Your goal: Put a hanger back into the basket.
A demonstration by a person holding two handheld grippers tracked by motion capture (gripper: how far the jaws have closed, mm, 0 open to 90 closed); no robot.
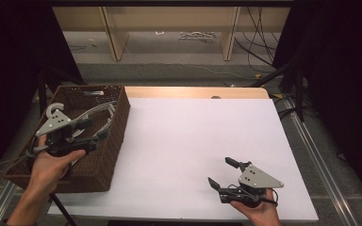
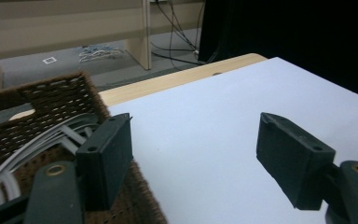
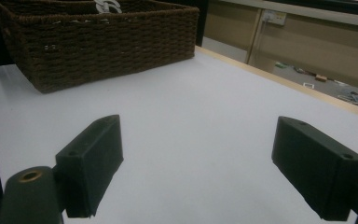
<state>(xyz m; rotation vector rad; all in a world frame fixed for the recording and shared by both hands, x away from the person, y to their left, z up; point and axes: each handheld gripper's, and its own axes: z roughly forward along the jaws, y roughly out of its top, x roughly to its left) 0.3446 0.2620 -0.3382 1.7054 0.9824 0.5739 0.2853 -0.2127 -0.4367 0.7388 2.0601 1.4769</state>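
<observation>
Over the basket's (image 1: pixel 104 155) right wall at the table's left, the left gripper (image 1: pixel 104 121) gapes empty beside white hangers (image 2: pixel 37 140) lying inside (right gripper (image 1: pixel 222 173) wide, idle near right). Reaching carelessly could snag wicker or tangle several hangers.

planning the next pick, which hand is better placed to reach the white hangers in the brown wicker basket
Left. The left gripper hovers open over the brown woven wicker basket, right beside the white plastic hangers. The right gripper sits open, far off across the white table.
</observation>
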